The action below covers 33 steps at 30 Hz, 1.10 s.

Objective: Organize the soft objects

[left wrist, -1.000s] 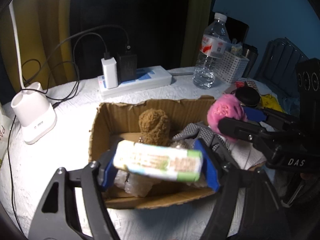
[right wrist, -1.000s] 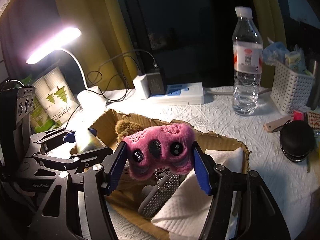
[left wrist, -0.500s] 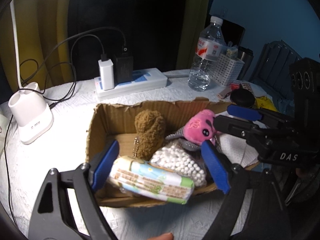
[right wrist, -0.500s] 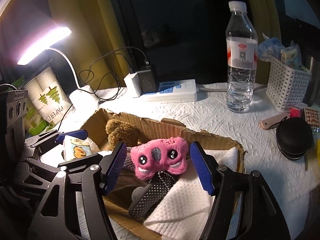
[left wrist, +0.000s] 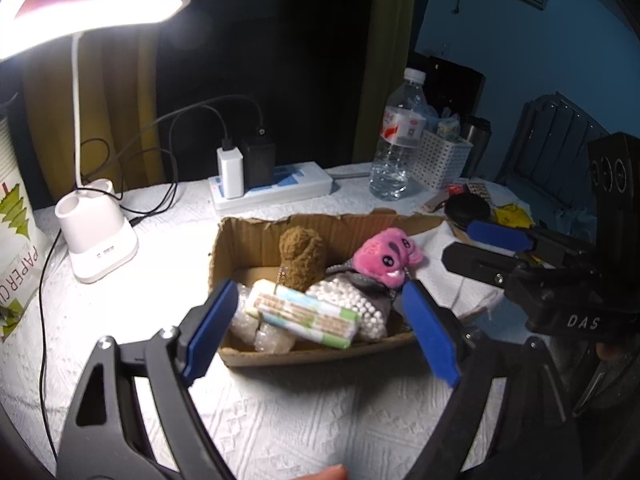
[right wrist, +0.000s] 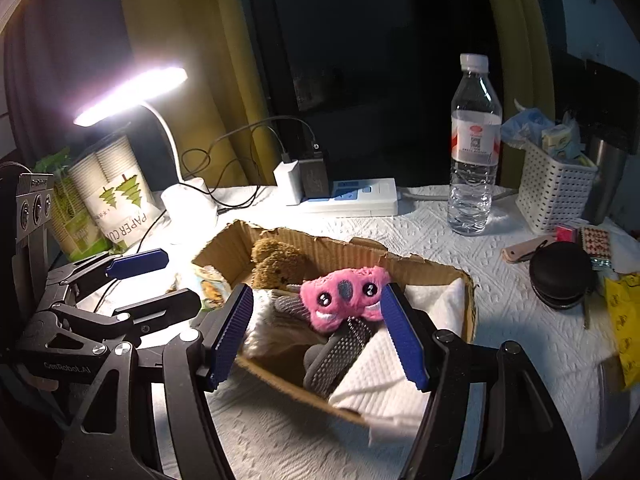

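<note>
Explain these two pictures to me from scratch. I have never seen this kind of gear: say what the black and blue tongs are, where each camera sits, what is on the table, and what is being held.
No robot here: a person holds a clamp-like tool in each hand, each with a wide-angle camera looking along its two blue-padded fingers. One picture comes from the left hand-held gripper, the other from the right hand-held gripper.

Both hang open, holding nothing; the left one's jaws have just been opening.

On the white table cover stands a cardboard box containing a pink plush toy, a brown plush toy, a tissue pack and a bag of white beads. Around it: a desk lamp, a power strip, a water bottle and a white basket.
</note>
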{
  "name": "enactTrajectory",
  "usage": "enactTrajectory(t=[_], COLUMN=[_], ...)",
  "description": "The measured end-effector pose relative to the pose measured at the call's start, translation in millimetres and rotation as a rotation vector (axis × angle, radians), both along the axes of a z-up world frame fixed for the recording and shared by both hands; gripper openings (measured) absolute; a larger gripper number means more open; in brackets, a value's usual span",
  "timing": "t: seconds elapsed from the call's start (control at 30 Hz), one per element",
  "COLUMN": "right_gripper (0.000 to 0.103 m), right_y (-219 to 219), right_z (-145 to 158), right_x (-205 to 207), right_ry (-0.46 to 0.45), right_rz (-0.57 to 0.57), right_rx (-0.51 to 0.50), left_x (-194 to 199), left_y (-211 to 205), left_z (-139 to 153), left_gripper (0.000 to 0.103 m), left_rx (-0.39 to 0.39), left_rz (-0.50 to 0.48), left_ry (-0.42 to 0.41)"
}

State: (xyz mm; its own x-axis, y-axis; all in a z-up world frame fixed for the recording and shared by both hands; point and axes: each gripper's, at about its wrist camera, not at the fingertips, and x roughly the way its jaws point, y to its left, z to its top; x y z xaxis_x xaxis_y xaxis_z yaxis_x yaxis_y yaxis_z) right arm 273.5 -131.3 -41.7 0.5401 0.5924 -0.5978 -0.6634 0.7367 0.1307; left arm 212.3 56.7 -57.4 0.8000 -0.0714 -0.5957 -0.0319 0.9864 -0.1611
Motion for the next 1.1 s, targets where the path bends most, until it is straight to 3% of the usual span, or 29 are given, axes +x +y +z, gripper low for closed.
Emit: enactTrajectory(t=[0.6, 1.1], right_gripper=[0.07, 0.07], right_y=[-36, -66], right_z=[19, 27], right_x=[-73, -127], right_ry=[-0.078, -0.129], right_rz=[-0.04, -0.087], right_rx=[0.012, 0.021], left_x=[-72, -123], left_y=[-32, -54], left_z=[28, 36], left_gripper=[0.086, 0.086], left_rx=[0.025, 0.05], left_rz=[-0.035, -0.059], left_ry=[-0.091, -0.117])
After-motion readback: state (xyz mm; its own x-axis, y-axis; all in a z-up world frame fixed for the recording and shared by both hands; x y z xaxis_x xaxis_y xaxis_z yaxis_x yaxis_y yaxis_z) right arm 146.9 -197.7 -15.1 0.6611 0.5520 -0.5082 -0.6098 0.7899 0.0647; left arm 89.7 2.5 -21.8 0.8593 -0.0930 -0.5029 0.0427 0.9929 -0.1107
